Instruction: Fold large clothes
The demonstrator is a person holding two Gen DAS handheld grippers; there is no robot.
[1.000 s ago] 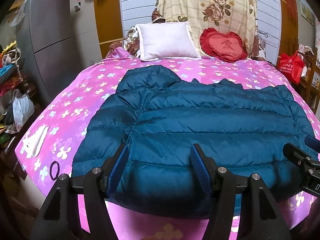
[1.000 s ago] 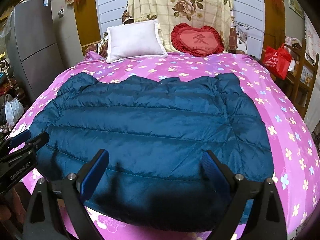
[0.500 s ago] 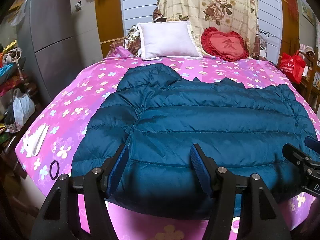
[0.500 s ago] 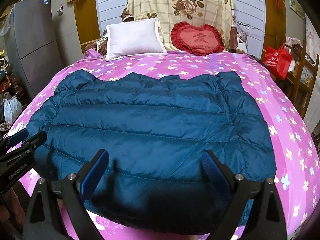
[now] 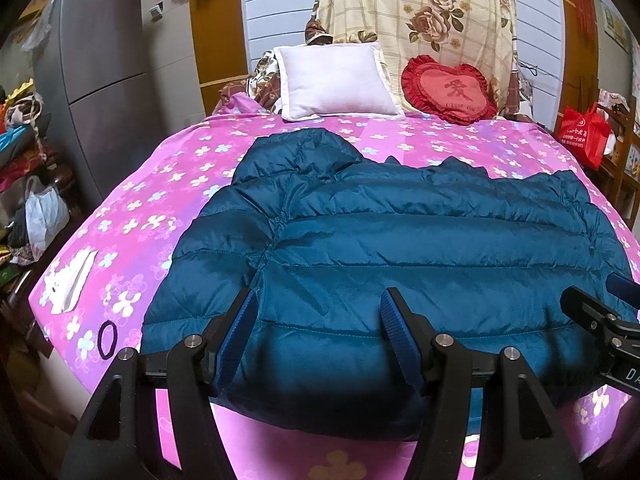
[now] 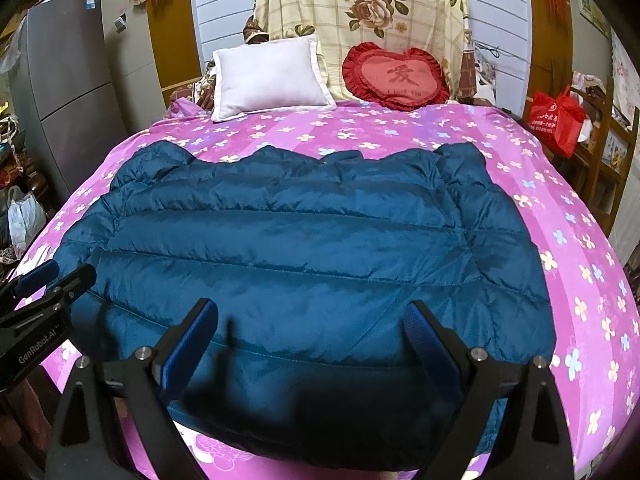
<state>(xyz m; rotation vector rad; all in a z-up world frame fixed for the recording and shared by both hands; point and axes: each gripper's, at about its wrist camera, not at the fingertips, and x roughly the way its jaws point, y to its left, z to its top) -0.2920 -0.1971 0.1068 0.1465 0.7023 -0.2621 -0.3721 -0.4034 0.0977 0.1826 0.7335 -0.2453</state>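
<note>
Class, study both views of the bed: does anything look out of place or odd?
A small black hair tie and a white object lie loose on the bedspread, left of the blue jacket, which lies flat.

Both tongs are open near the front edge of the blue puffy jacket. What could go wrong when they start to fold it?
1. The jacket looks thick and slippery, so the left tongs or right tongs may pinch only the top layer and lose it.
2. Its near edge lies at the edge of the bed; a pull toward the person might drag it off.
3. The black hair tie lies beside the left sleeve and could be swept along.
</note>
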